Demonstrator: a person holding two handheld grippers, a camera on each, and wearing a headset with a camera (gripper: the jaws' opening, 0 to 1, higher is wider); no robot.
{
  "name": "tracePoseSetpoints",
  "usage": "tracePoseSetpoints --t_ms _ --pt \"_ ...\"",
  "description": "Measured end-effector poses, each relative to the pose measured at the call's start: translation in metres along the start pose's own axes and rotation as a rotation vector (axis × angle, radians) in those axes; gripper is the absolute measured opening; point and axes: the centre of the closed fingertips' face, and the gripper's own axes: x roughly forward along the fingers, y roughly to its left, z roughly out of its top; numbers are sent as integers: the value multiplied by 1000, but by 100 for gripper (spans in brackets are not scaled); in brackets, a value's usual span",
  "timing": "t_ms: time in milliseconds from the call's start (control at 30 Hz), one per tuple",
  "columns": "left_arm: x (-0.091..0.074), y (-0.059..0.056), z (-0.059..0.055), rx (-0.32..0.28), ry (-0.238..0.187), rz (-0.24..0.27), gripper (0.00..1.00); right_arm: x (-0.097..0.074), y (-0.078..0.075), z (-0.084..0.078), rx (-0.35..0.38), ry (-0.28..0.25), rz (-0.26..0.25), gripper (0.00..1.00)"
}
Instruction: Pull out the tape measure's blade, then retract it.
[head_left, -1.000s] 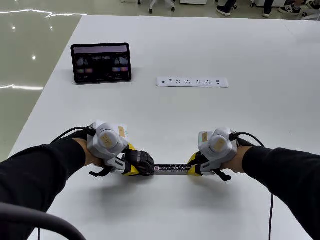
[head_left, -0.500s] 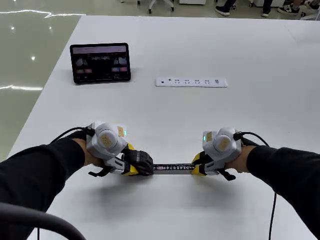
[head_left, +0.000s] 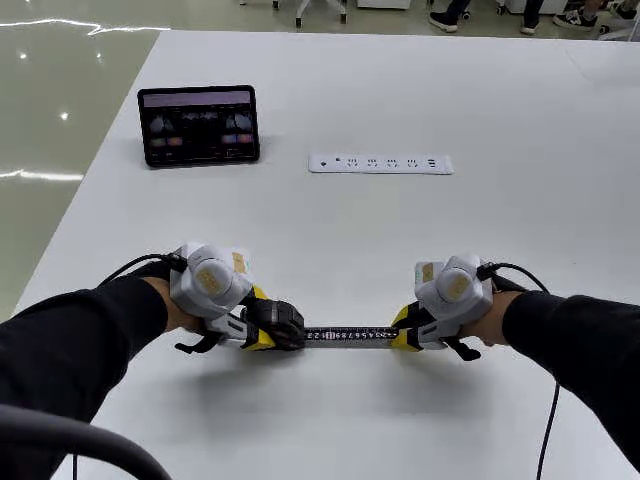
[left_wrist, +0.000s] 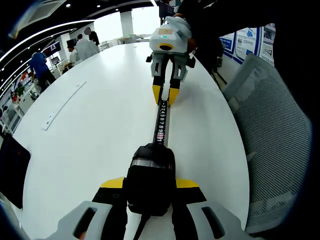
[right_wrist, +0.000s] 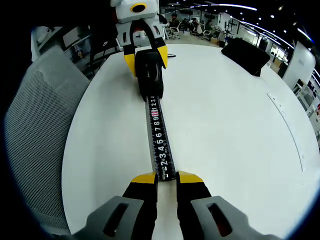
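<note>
A black tape measure case (head_left: 276, 323) (left_wrist: 150, 177) sits low over the white table, and my left gripper (head_left: 262, 326) (left_wrist: 150, 183) is shut on it. Its dark numbered blade (head_left: 348, 334) (right_wrist: 159, 140) (left_wrist: 161, 122) stretches flat to the right. My right gripper (head_left: 405, 332) (right_wrist: 165, 178) is shut on the blade's tip. In the right gripper view the case (right_wrist: 149, 74) lies far up the blade, between the left gripper's yellow-tipped jaws. In the left gripper view the right gripper (left_wrist: 165, 93) pinches the blade's far end.
A dark tablet (head_left: 198, 124) stands at the table's back left. A white power strip (head_left: 380, 163) lies mid-table, further back. The table's left edge (head_left: 70, 215) drops to a glossy floor. A grey mesh chair back (right_wrist: 35, 125) (left_wrist: 270, 145) is near me. Cables trail from both grippers.
My right gripper has moved to the right with the blade tip, so more blade shows between the grippers. The left gripper and the case have stayed put.
</note>
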Motion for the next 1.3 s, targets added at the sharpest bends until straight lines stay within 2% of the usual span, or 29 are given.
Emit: tracePoseSetpoints --t_ms 1300 --pt "0 0 0 -10 1 4 30 -21 -6 -37 35 28 -27 9"
